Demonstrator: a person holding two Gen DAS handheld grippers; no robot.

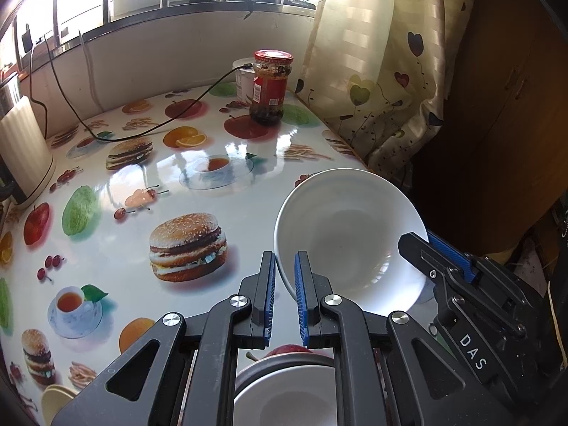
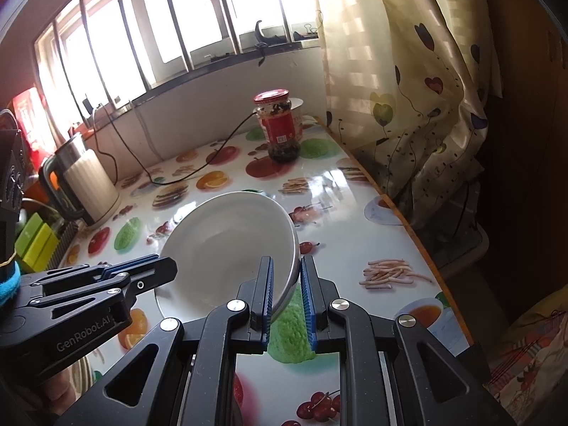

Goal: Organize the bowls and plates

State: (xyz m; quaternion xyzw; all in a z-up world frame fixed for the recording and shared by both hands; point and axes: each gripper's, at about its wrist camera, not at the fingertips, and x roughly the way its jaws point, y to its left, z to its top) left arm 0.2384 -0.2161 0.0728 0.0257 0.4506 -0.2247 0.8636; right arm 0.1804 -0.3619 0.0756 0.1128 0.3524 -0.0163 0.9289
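Glossy, food-printed oilcloth covers the tabletop [image 1: 124, 255], with burgers, fruit, fries and teacups printed on white, and window glare pooling near its middle.

At the near right edge of the tabletop, a white bowl [image 1: 349, 245] is held tilted, its opening turned toward the left camera. The left gripper [image 1: 284, 294] has its blue-padded fingers [image 1: 300, 291] on either side of the bowl's near rim, one inside and one outside; the left wrist view shows a slim gap beside the rim, so whether they clamp it cannot be told. The right gripper [image 2: 287, 294] straddles the opposite rim of the same bowl [image 2: 227, 245], the rim lying against the left finger with a gap toward the right one, so its grip is equally uncertain. Each gripper shows in the other's view: the right gripper [image 1: 426, 245] at the bowl's far side, the left gripper [image 2: 161, 266] at its left rim.

Below the left gripper sits another white dish [image 1: 284, 390], mostly hidden by the gripper.

Toward the far right corner of the tabletop stands a red-lidded sauce jar [image 1: 270, 87], with a white container [image 1: 245, 80] just behind it. A black cable [image 1: 149, 131] trails across the far side. An electric kettle [image 2: 85, 184] stands at the left edge. Behind, a barred window [image 2: 149, 35] above a dark sill; at right, a cream curtain [image 2: 408, 88] with heart-shaped prints hangs beside the tabletop's right edge.
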